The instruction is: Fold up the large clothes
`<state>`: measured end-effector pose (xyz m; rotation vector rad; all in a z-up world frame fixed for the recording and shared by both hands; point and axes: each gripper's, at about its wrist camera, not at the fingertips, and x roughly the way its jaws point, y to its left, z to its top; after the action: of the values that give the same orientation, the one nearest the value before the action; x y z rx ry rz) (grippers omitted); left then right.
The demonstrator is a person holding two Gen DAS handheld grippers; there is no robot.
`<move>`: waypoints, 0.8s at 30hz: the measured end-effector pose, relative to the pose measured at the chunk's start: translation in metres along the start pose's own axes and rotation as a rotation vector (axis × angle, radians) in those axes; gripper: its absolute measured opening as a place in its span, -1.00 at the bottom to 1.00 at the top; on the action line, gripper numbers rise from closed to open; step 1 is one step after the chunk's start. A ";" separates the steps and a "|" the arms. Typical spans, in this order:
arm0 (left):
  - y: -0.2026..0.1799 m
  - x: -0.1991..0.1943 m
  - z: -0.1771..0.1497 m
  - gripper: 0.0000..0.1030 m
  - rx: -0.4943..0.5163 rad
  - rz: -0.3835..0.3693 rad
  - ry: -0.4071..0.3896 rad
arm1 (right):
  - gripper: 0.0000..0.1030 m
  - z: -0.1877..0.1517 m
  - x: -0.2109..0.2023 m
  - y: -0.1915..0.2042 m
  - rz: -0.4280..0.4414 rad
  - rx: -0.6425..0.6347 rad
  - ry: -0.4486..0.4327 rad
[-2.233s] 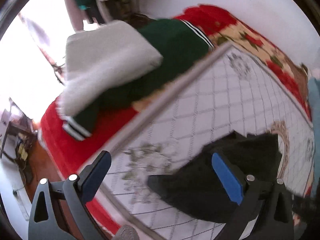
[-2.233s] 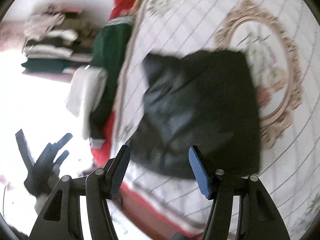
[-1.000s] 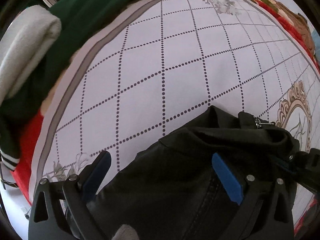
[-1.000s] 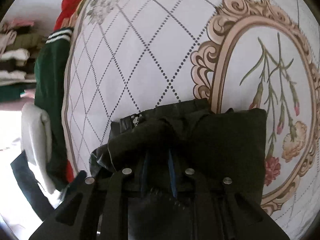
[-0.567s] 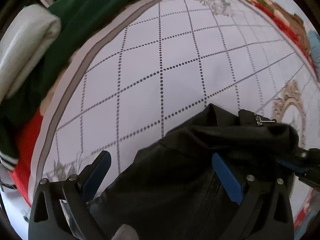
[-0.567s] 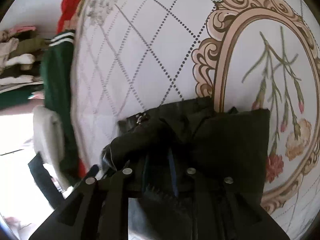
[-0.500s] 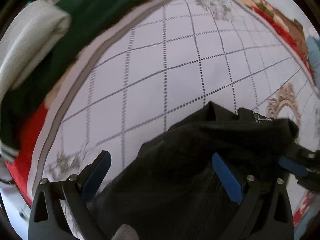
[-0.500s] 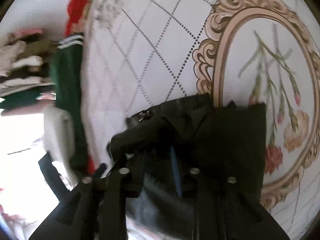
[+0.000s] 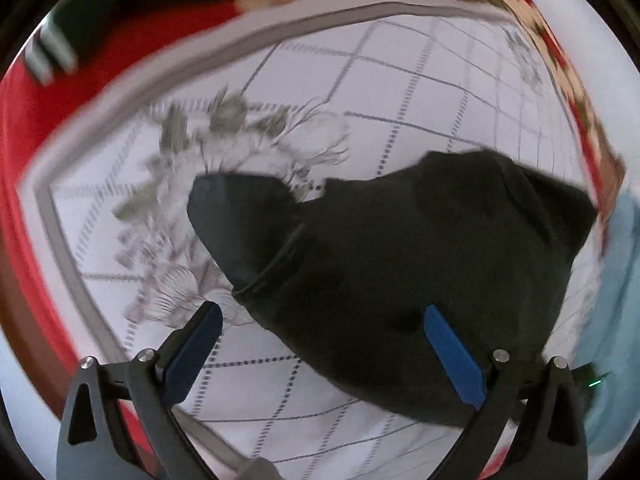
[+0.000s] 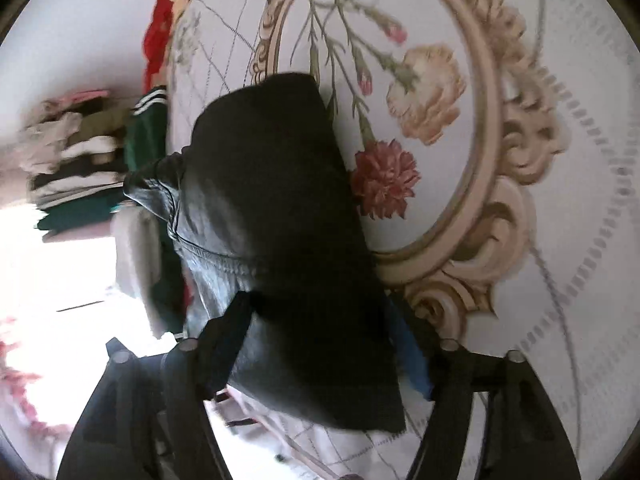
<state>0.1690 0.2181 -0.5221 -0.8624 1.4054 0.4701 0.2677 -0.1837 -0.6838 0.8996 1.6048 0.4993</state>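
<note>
A black garment (image 9: 400, 260), folded into a thick bundle, lies on the white patterned bedspread (image 9: 400, 92). My left gripper (image 9: 320, 314) hangs open over the bundle's near edge; its blue pads (image 9: 196, 344) touch nothing. In the right wrist view the same black garment (image 10: 280, 200) runs from the oval flower print down between my fingers. The jaws of my right gripper (image 10: 316, 308) are opening, and the cloth lies loose between them, hiding part of the left finger.
A red blanket (image 9: 24, 128) edges the bed on the left, with a green striped garment (image 9: 120, 4) on it. A stack of folded clothes (image 10: 72, 152) stands beyond the bed. A light blue thing (image 9: 616, 320) shows at the right.
The right gripper was shut on the black garment and has spread its jaws wide. The left gripper rolled and drew back toward the bed's corner. The bundle now rests on the bedspread.
</note>
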 end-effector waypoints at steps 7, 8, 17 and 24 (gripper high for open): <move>0.024 0.015 0.006 0.95 -0.162 -0.181 -0.018 | 0.60 0.019 0.026 -0.011 0.132 -0.008 0.097; 0.020 0.012 0.008 0.87 -0.156 -0.180 -0.039 | 0.60 0.021 0.028 -0.012 0.143 -0.004 0.110; -0.019 -0.004 0.026 -0.35 -0.021 -0.127 -0.194 | 0.12 0.014 0.045 0.003 0.164 -0.024 0.047; -0.040 -0.025 0.041 -0.58 0.063 -0.113 -0.253 | -0.20 0.002 0.016 0.050 0.155 -0.083 -0.026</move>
<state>0.2216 0.2295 -0.4905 -0.7971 1.1281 0.4303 0.2837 -0.1412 -0.6570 0.9680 1.4872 0.6548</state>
